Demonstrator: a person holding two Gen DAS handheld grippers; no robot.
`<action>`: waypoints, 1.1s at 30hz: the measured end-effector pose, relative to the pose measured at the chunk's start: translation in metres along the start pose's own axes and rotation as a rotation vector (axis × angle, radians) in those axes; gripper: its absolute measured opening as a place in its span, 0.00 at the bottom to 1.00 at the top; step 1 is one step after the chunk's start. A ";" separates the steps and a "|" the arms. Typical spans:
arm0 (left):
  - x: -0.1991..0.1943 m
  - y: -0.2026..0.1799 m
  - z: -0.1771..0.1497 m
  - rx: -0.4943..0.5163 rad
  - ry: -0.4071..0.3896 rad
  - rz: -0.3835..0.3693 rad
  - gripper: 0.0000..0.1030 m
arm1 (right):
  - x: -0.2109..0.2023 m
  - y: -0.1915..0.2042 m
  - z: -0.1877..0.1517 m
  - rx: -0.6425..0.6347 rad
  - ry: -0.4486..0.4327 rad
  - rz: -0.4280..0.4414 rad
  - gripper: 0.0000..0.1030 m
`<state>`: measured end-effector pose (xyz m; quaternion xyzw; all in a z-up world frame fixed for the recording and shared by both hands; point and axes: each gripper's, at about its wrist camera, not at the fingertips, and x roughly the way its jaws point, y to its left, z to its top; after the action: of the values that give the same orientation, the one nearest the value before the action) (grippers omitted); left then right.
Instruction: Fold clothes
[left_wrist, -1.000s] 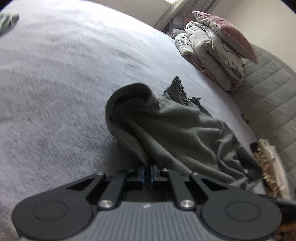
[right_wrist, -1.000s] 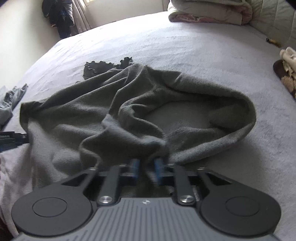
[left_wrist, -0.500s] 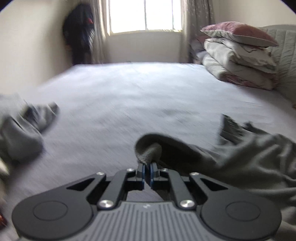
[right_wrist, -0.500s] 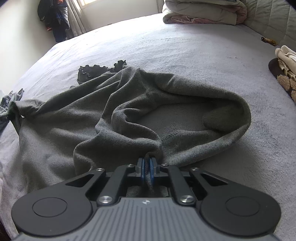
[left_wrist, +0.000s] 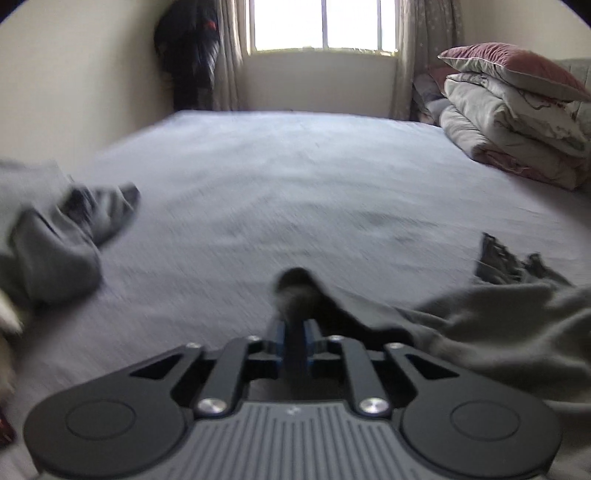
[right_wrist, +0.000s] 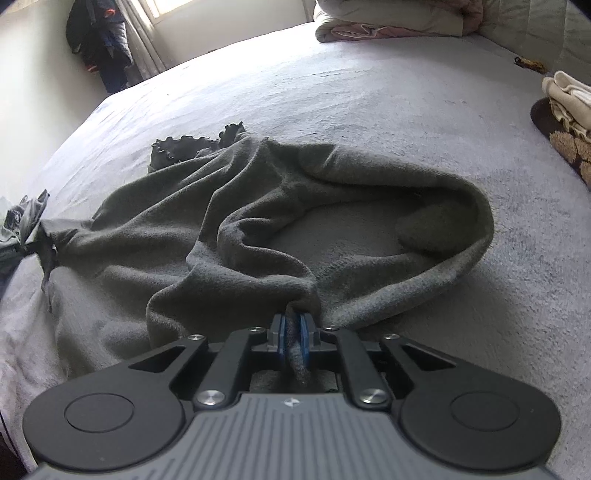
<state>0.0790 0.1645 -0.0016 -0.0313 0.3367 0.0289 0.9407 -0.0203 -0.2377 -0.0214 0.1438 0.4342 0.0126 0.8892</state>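
Note:
A dark grey fleece garment (right_wrist: 184, 229) lies crumpled on the pale bed (right_wrist: 369, 92), its hem curving in a loop to the right. My right gripper (right_wrist: 294, 328) is shut on a bunched fold at the garment's near edge, and cloth hangs down between the blue pads. In the left wrist view the same garment (left_wrist: 480, 325) spreads to the right. My left gripper (left_wrist: 294, 332) has a raised corner of it between its pads. Those jaws are opening, and the cloth still fills the gap. That view is blurred.
Stacked bedding with a pink pillow (left_wrist: 509, 122) sits at the far right of the bed. Another grey clothing heap (left_wrist: 48, 243) lies at the left. A dark frilled piece (right_wrist: 184, 147) pokes out behind the garment. Folded cream cloth (right_wrist: 569, 99) rests at the right edge.
The left view has swung up from the garment to look across the bed at the window, and its pads have parted a little. The right jaws closed on the fold and stayed put.

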 end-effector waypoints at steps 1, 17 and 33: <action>-0.001 0.001 -0.003 -0.023 0.020 -0.026 0.26 | -0.001 -0.001 0.000 0.005 0.000 0.002 0.10; 0.001 0.016 -0.046 -0.323 0.194 -0.243 0.12 | -0.007 -0.009 -0.004 0.055 0.023 0.041 0.25; -0.003 0.015 -0.014 -0.336 0.039 -0.020 0.23 | -0.015 -0.029 0.019 0.082 -0.061 -0.031 0.27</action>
<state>0.0666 0.1784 -0.0114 -0.1922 0.3448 0.0750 0.9157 -0.0180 -0.2720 -0.0068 0.1740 0.4094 -0.0232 0.8953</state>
